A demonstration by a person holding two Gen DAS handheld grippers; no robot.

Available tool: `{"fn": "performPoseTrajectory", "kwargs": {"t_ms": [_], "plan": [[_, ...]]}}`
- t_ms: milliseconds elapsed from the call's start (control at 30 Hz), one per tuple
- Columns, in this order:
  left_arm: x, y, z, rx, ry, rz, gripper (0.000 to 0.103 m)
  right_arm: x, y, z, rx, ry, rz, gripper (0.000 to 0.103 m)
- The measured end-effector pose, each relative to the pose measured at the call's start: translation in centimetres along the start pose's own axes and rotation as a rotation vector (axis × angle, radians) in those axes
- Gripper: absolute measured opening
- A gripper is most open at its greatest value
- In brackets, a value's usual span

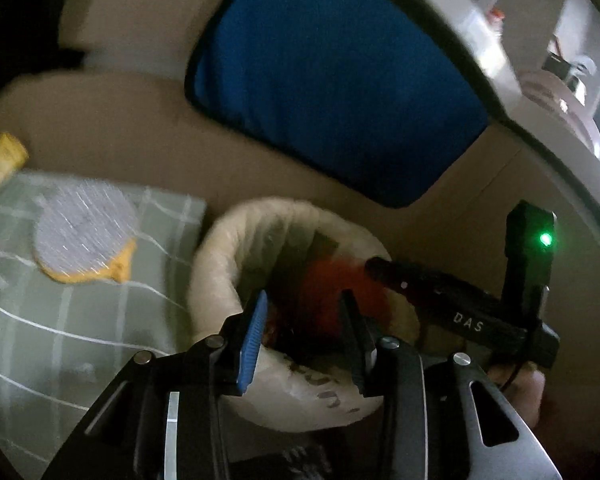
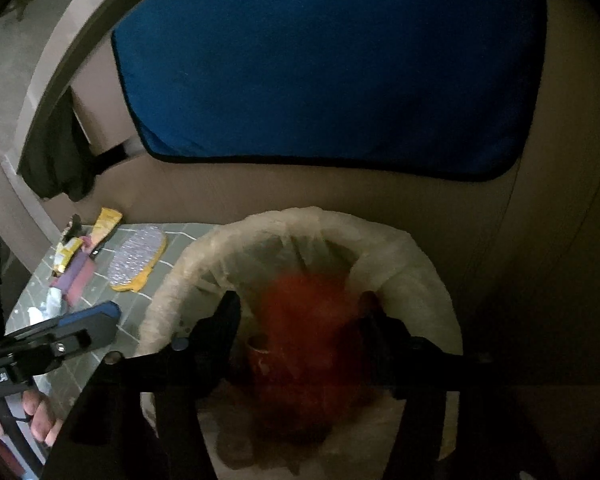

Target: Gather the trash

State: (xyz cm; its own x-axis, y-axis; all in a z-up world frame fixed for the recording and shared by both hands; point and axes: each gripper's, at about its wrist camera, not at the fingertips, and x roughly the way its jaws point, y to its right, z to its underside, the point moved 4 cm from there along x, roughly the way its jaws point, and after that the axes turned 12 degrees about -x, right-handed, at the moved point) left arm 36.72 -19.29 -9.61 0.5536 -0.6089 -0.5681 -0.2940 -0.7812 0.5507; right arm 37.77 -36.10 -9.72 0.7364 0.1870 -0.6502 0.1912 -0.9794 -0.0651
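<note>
A: Where is the red item point(image 2: 304, 312) placed relative to the right gripper point(image 2: 300, 320)?

B: It is seen as a red blur between the right gripper's spread fingers, directly over the mouth of the lined trash bin point(image 2: 412, 256); whether it is touched cannot be told, and no long axis can be made out

A: And the left gripper point(image 1: 304, 336)?

B: Its fingers are parted with nothing held, poised at the bin's near rim. Remaining wrappers point(image 2: 70, 254) are laid on the green tiled table point(image 2: 180, 236), to the left of the bin and judged nearer the left gripper
</note>
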Motion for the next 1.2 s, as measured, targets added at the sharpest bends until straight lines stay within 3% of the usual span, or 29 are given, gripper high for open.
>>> {"fn": "performPoseTrajectory", "kwargs": {"t_ms": [167, 333, 567, 800, 1000, 1067, 1133, 1200], "plan": [[-3.3, 0.8, 0.3, 0.051, 0.078, -0.012, 0.039, -1.8, -1.1, -0.6, -0.026, 0.042, 0.008, 0.076], [-7.0, 1.3, 1.3, 0.09, 0.127, -0.046, 0.039, -3.7, -3.6, -1.3, -0.056, 0.044, -0.069, 0.077], [-14.1, -0.4, 1.3, 0.064, 0.232, -0.116, 0.039, -7.3, -8.3, -2.4, -0.179, 0.116, 0.067, 0.07], [-21.3, -6.2, -0.1, -0.031, 0.375, -0.254, 0.039, -8.6, -13.5, -4.1, -0.227, 0.185, 0.041, 0.069], [-24.7, -13.4, -0.7, -0.148, 0.428, -0.342, 0.039, -6.4, -17.9, -5.3, -0.3, 0.181, 0.06, 0.069], [-25.2, -15.2, -0.8, -0.177, 0.434, -0.357, 0.039, -4.5, -19.2, -5.5, -0.314, 0.148, 0.008, 0.068], [-25.2, -16.9, -0.8, -0.211, 0.423, -0.354, 0.039, -2.3, -20.2, -5.5, -0.298, 0.103, -0.075, 0.055], [-24.8, -18.2, -0.7, -0.233, 0.403, -0.342, 0.039, 0.1, -20.7, -5.4, -0.264, 0.053, -0.141, 0.048]]}}
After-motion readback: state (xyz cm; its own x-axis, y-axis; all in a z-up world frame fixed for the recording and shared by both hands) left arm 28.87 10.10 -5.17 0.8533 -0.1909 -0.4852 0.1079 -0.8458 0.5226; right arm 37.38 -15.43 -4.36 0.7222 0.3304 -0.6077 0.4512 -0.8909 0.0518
